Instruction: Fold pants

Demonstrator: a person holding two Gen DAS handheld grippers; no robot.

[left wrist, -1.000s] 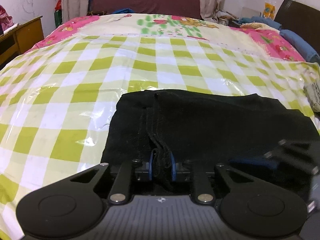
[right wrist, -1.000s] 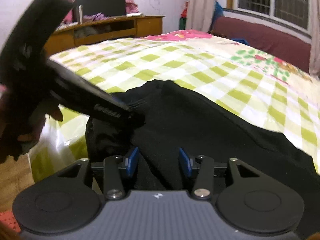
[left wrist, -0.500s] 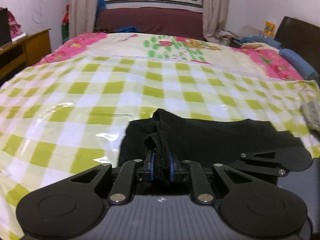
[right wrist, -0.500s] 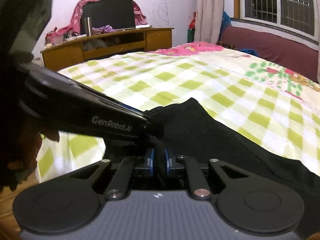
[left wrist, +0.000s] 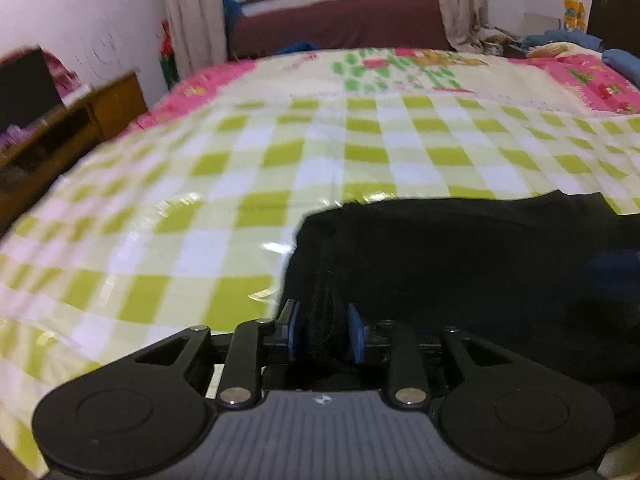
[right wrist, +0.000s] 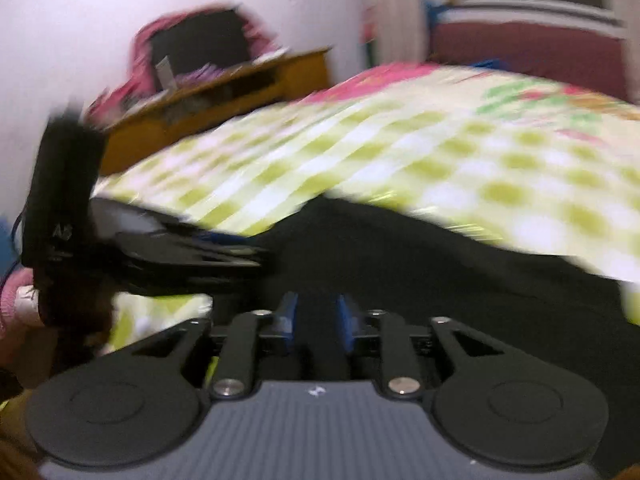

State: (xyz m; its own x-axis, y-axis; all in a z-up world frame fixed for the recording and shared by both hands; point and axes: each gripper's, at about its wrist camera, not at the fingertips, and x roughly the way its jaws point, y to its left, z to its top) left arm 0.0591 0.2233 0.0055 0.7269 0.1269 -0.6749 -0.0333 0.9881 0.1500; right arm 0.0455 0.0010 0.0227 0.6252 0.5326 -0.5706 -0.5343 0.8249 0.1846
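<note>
The black pants [left wrist: 460, 264] lie folded on the green-and-white checked bed cover [left wrist: 240, 168], near its front edge. My left gripper [left wrist: 325, 332] sits low at the pants' left end. Its jaws are opening, and a ridge of black cloth stands between the blue pads [left wrist: 294, 330] without being pinched. In the right wrist view the picture is blurred. My right gripper [right wrist: 316, 320] is over the pants [right wrist: 440, 272] with its jaws also opening and dark cloth between them. The left gripper [right wrist: 244, 258] reaches in from the left there, its tip at the pants' edge.
A wooden desk [right wrist: 224, 104] with a dark screen stands left of the bed. A maroon couch [left wrist: 340, 28] and a window are behind it. Blue clothes [left wrist: 616, 60] lie at the far right. The pink flowered sheet [left wrist: 400, 76] covers the far half of the bed.
Both grippers pinched the pants' cloth half a second ago, and both pairs of pads now stand apart. The right gripper has swung up and sideways. The pants lie lower and flatter.
</note>
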